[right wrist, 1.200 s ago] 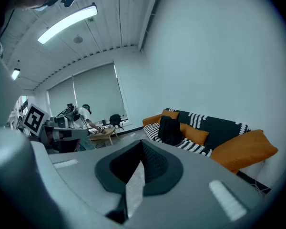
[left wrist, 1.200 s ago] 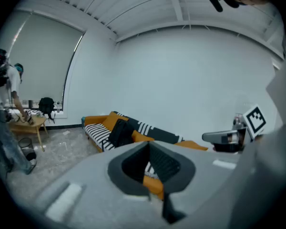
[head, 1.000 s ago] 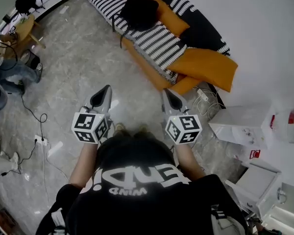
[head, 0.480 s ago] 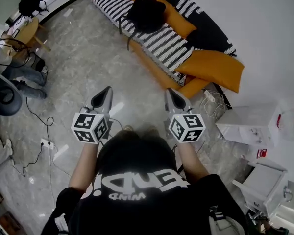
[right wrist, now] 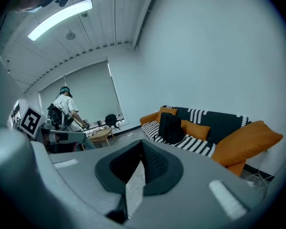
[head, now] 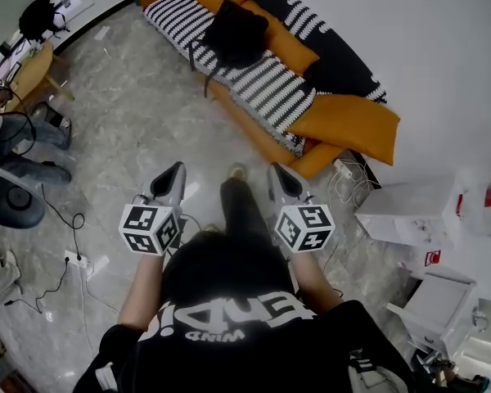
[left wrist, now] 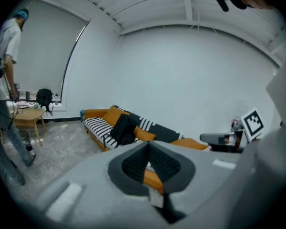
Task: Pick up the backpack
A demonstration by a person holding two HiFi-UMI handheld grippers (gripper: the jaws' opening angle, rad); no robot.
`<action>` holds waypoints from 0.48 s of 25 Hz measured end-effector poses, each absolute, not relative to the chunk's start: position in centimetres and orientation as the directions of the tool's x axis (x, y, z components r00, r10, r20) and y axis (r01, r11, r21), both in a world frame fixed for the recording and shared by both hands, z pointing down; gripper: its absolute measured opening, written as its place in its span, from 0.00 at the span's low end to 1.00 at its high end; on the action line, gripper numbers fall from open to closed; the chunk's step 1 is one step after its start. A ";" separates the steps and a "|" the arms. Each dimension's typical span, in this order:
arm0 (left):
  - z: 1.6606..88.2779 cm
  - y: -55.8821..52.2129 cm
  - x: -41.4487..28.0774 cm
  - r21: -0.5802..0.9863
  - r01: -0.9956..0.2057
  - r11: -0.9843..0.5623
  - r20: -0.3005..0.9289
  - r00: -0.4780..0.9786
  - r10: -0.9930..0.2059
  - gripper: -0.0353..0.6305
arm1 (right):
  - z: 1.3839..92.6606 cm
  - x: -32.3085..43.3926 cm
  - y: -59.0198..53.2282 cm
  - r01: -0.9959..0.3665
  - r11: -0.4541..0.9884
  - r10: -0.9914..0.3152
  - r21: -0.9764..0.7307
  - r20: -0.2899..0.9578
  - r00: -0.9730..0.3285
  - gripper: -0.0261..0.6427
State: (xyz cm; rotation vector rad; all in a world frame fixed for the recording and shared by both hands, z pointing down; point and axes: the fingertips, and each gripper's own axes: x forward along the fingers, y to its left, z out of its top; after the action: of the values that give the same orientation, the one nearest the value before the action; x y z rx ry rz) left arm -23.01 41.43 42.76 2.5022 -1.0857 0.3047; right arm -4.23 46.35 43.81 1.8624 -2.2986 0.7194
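Observation:
The black backpack (head: 233,31) leans against an orange cushion on the striped sofa (head: 270,88), far ahead of both grippers. It also shows in the left gripper view as the backpack (left wrist: 124,129) and in the right gripper view as the backpack (right wrist: 170,127). My left gripper (head: 173,170) and right gripper (head: 277,170) are held side by side over the floor, pointing toward the sofa. Both are shut with nothing between the fingers, as seen at the left gripper (left wrist: 148,146) and the right gripper (right wrist: 141,146). The person's leg (head: 239,203) steps out between them.
Orange cushions (head: 344,125) lie on the sofa's right end. A small wooden table (head: 29,72) and another person (right wrist: 64,111) are at the left. Cables and a power strip (head: 74,256) lie on the floor. White boxes (head: 409,211) stand at the right by the wall.
The person has walked toward the sofa with both grippers carried forward. A leg and foot now show between the grippers. Both stay shut.

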 end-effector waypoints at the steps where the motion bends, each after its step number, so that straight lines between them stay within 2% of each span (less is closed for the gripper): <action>1: 43.0 40.8 -22.9 0.268 -0.736 -0.622 0.347 0.676 -0.650 0.05 | 44.0 -4.2 45.6 -0.943 0.145 -0.898 -0.301 0.361 -0.253 0.04; 12: 41.2 27.5 -18.8 0.256 -0.730 -0.634 0.336 0.682 -0.649 0.05 | 43.7 -0.7 32.0 -0.917 0.173 -0.893 -0.359 0.335 -0.300 0.04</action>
State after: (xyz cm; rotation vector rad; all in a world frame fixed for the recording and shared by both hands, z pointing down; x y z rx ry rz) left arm -18.84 27.50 41.25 2.5249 -1.0807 0.3002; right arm -0.65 32.01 43.73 1.8293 -2.3695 0.7828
